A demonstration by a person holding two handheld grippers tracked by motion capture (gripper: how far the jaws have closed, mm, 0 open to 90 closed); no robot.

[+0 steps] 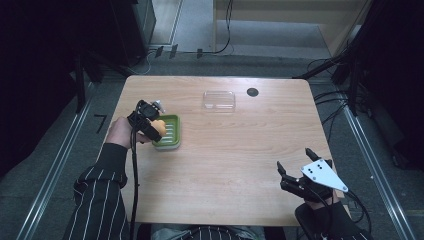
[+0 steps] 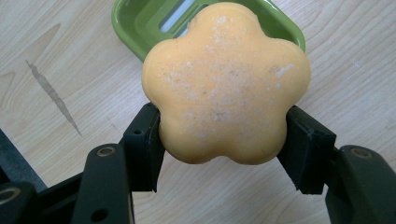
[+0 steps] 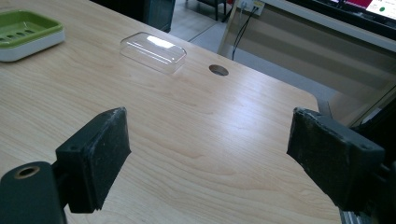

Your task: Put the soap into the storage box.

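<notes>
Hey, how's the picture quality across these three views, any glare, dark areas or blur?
High view: the table is evenly lit, the surroundings fall into deep shadow, and the image is soft. Left gripper view: the orange soap is sharp and bright, the green dish behind it only slightly soft. Right gripper view: glare on the clear lid, and the near fingers are a little blurred.

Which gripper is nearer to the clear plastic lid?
Left. The left gripper is at the green soap dish, front-left of the clear plastic lid. The right gripper is open at the table's front-right corner.
</notes>
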